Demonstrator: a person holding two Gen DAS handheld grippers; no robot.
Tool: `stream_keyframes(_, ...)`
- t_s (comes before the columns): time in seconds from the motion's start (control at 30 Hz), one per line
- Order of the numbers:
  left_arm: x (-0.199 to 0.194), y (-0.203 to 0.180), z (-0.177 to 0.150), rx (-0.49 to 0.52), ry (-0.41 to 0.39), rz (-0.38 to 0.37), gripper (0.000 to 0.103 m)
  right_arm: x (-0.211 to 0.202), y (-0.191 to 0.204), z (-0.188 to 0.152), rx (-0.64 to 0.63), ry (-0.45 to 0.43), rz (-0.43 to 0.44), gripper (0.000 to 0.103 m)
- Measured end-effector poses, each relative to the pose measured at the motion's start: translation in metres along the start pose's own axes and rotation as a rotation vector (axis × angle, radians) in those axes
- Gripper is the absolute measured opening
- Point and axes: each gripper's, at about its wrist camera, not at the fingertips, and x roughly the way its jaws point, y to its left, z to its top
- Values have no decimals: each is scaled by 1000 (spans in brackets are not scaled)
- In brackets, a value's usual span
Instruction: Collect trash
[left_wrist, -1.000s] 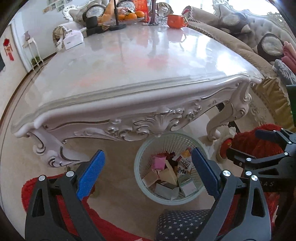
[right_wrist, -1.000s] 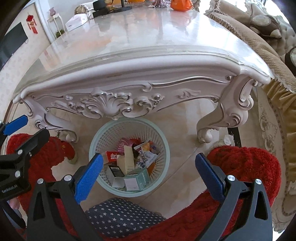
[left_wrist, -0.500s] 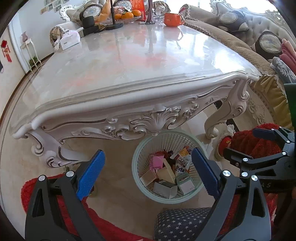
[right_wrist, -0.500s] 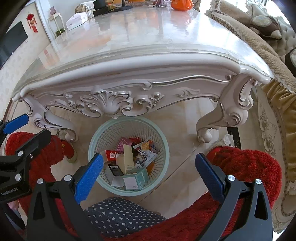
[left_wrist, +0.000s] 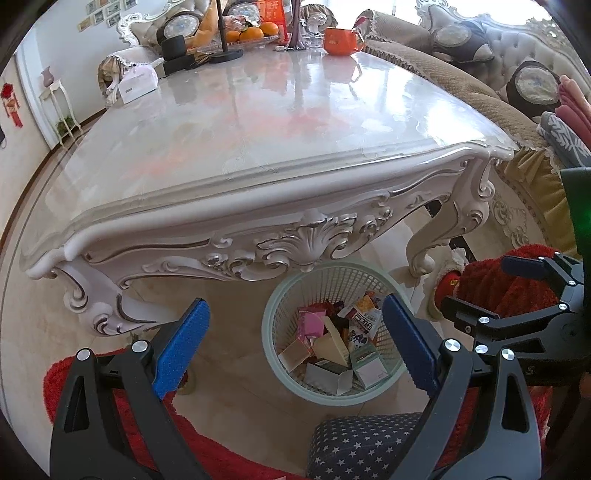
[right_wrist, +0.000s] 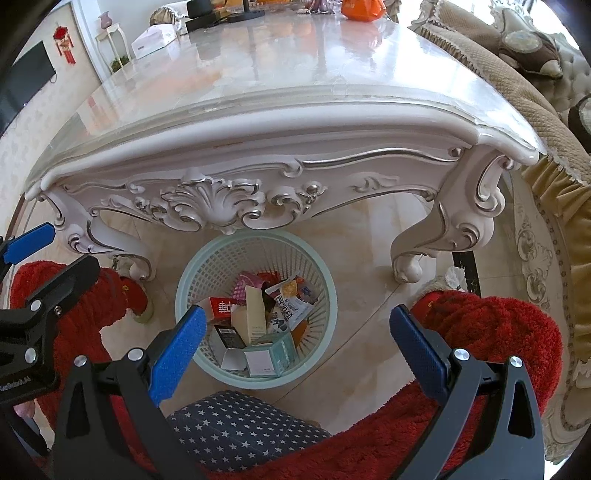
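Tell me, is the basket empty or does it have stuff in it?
It has stuff in it. The basket stands upright on the floor, with boxes and wrappers piled inside, below its rim.

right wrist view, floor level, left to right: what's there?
Left gripper at the frame edge → red fuzzy slipper → mint mesh trash basket holding boxes and wrappers → carved white table leg → second red fuzzy slipper → patterned rug.

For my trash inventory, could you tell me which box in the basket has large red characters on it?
The white carton at the basket's left side, seen from the right wrist; the neighbouring boxes are cream, black or teal.
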Motion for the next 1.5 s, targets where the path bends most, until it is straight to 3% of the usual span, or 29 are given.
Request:
stream_keyframes(0.63,-1,0,1,2,4,9,92,0,2,-1,-3,1,-1,95)
stream_keyframes(0.77,0,-1,2,13,5,39,92,0,2,0,-5,0,-2,95)
stream_keyframes(1.33,4,4,6,-9,-17,-4,92,2,6,1,-18,8,-12,95)
stream_keyframes(1.5,8,4,8,-20,18,-53,92,3,5,2,-15,9,-13,95)
